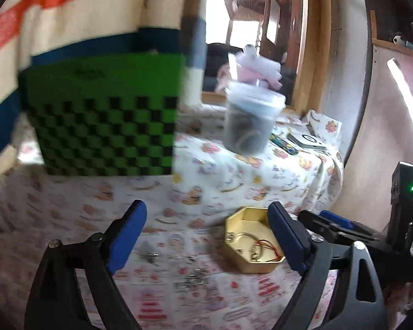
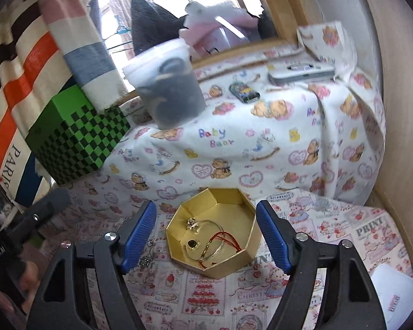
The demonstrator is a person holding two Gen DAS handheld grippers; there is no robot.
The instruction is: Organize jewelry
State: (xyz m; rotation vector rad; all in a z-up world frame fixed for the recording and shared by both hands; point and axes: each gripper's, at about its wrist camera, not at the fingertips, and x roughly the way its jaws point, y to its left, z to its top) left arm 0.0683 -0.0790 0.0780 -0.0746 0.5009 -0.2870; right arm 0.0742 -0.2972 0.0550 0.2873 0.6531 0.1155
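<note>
Looks like someone's home, probably a bedroom or a dressing corner. Nursery-style teddy bear cloth (image 2: 261, 148) with "Baby Bear" printed on it, draped over a raised surface, plus a second cartoon-print cloth (image 2: 330, 233) below. Wood-framed mirror (image 1: 303, 41) leaning at the back, striped fabric (image 1: 68, 13) hanging on the left, green checkered box (image 2: 71, 143), lidded plastic tub (image 2: 168, 88), gold hexagonal tin (image 2: 214, 231) with bracelets inside. Definitely lived-in domestic clutter, nothing lab or shop about it
</note>
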